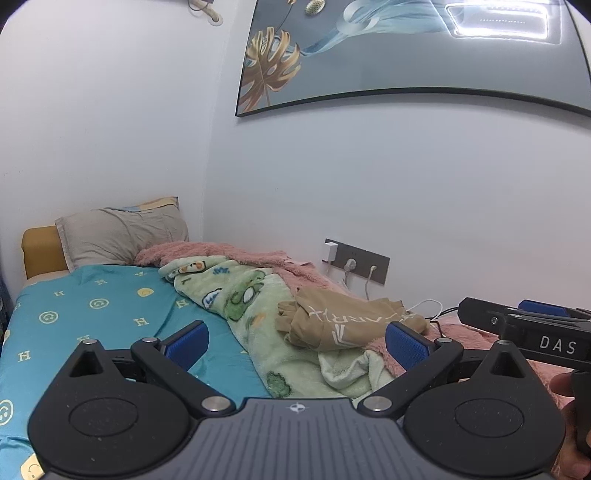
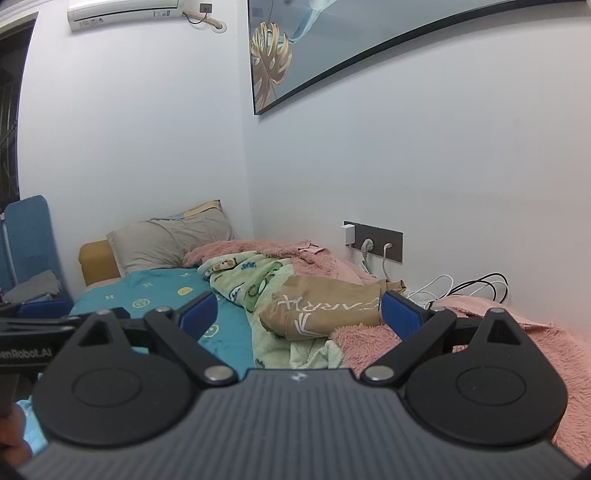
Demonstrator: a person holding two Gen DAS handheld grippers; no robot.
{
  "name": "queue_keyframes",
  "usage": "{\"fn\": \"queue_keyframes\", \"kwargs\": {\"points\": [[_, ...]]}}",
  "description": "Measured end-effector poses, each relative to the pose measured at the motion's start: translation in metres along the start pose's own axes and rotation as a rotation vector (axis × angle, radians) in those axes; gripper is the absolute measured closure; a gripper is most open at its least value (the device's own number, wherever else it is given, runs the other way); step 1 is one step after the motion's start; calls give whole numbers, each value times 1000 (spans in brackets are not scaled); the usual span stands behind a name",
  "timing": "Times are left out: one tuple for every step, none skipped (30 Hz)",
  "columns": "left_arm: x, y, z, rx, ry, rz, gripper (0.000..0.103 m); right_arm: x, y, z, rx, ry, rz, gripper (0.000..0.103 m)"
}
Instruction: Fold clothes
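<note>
White walls (image 1: 369,177) meet in a corner behind a bed (image 1: 92,314) dressed in a teal sheet printed with letters and smiley faces; a large framed picture (image 1: 406,55) of gold leaves and blue ribbon hangs at about one o'clock in the left wrist view, and an air conditioner (image 2: 125,13) sits high at eleven o'clock in the right wrist view; a pink fluffy blanket (image 2: 498,332) runs along the wall side of the bed, with a pale green cartoon blanket (image 1: 251,295) heaped beside it and partly over it; a grey pillow (image 1: 122,236) leans against a yellow headboard (image 1: 38,251) at nine o'clock; the task's thing, a crumpled tan garment (image 1: 343,325) with white lettering, lies on top of the blankets just ahead of both tools, at about twelve o'clock in each view, unfolded and untouched; a dark socket panel (image 2: 373,240) with plugs and trailing cables sits on the wall at two o'clock; the left gripper (image 1: 295,343) hovers above the bed with its blue pads spread wide and nothing between them; the right gripper (image 2: 299,317) is likewise spread wide and empty, seen also at three o'clock in the left wrist view.
</note>
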State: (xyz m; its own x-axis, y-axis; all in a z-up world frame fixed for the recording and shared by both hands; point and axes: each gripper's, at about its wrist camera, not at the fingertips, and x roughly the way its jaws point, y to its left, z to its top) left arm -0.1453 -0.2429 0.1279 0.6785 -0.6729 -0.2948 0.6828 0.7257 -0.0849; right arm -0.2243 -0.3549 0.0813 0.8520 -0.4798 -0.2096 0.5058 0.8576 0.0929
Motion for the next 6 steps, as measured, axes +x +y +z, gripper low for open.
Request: {"fn": "queue_keyframes", "kwargs": {"points": [[-1, 0, 0, 1, -1, 0, 0, -1, 0, 0, 0, 0, 0, 6], [-2, 0, 0, 2, -3, 1, 0, -1, 1, 0, 2, 0, 0, 6], [-2, 0, 0, 3, -4, 0, 0, -1, 1, 1, 3, -1, -1, 6], [-3, 0, 0, 2, -4, 0, 0, -1, 1, 1, 3, -3, -2, 6], [-3, 0, 0, 3, -2, 0, 0, -1, 0, 1, 2, -3, -4, 6], [-3, -1, 0, 4, -1, 0, 0, -2, 0, 1, 2, -2, -6, 6]]}}
